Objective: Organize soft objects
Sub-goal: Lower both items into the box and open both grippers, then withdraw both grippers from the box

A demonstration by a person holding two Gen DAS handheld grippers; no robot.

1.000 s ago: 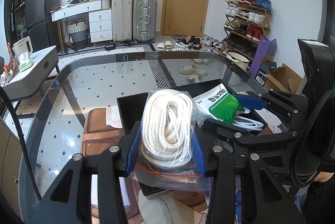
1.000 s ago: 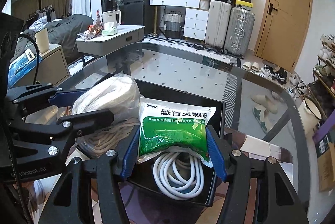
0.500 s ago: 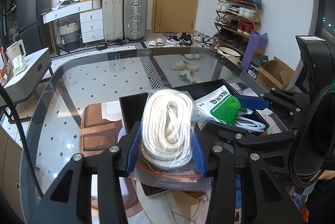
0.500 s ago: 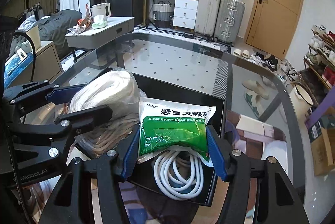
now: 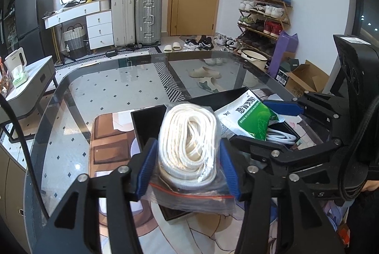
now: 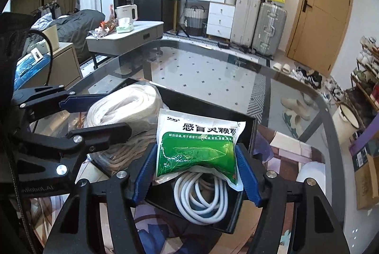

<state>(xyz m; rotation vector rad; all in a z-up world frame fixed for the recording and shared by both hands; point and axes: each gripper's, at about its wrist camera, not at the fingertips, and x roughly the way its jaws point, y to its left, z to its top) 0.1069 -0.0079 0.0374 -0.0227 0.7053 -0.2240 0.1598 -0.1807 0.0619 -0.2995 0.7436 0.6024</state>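
Note:
A clear zip bag of coiled white rope lies across the left end of a black tray. My left gripper straddles it. Its jaws are opening, and the blue pads stand just off the bag's sides. A green and white medicine packet rests on a coiled white cable inside the tray. My right gripper brackets the packet with its jaws opening, the pads close beside its edges. The rope bag and the left gripper show at the left of the right wrist view.
The tray sits on a glass table over a printed mat. A grey side table with a kettle stands beyond. Suitcases, a door and a shoe rack line the far walls.
Both pairs of pads have spread a little apart from the rope bag and the packet. Both items stay where they were on the tray.

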